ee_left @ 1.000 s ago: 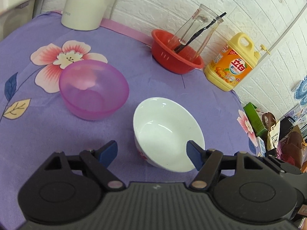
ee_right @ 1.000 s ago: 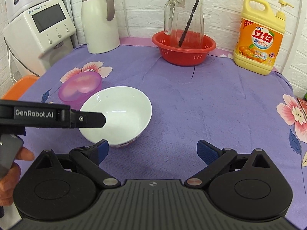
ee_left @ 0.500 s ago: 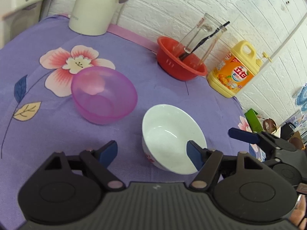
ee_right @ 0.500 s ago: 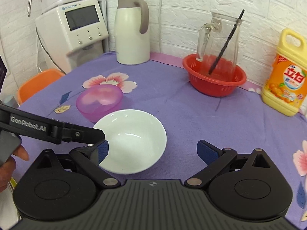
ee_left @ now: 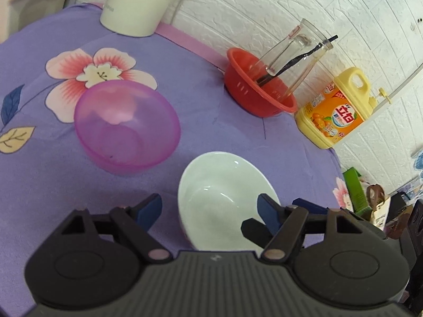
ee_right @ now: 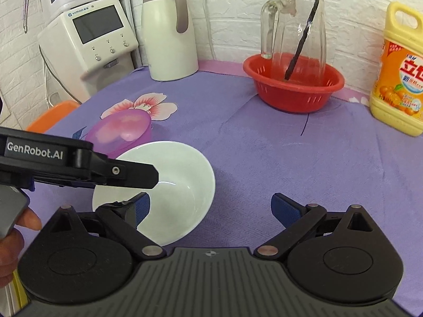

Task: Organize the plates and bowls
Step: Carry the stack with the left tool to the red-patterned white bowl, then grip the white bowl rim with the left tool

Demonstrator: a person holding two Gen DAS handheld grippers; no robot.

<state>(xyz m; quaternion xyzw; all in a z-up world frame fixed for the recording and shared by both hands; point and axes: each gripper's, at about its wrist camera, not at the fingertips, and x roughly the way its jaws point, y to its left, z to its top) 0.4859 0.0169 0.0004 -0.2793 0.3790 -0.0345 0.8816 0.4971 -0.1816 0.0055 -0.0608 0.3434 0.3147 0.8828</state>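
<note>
A white ceramic bowl (ee_left: 222,198) stands upright on the purple flowered tablecloth, close in front of both grippers; it also shows in the right wrist view (ee_right: 169,185). A translucent pink plastic bowl (ee_left: 127,124) stands just beyond it to the left and shows in the right wrist view (ee_right: 121,132). My left gripper (ee_left: 210,211) is open, its jaws straddling the white bowl's near rim. My right gripper (ee_right: 210,208) is open and empty, its left finger at the bowl's right rim. The left gripper's arm (ee_right: 79,163) reaches over the bowl in the right wrist view.
A red basket (ee_right: 293,84) holding a glass pitcher (ee_right: 296,26) stands at the back. A yellow detergent jug (ee_right: 399,68) is at the back right, a white thermos jug (ee_right: 169,26) and a water dispenser (ee_right: 87,39) at the back left. The table edge (ee_left: 338,163) drops off at right.
Both grippers have moved closer to the white bowl. The right gripper's finger now shows beside the bowl in the left wrist view. The bowls have not moved.
</note>
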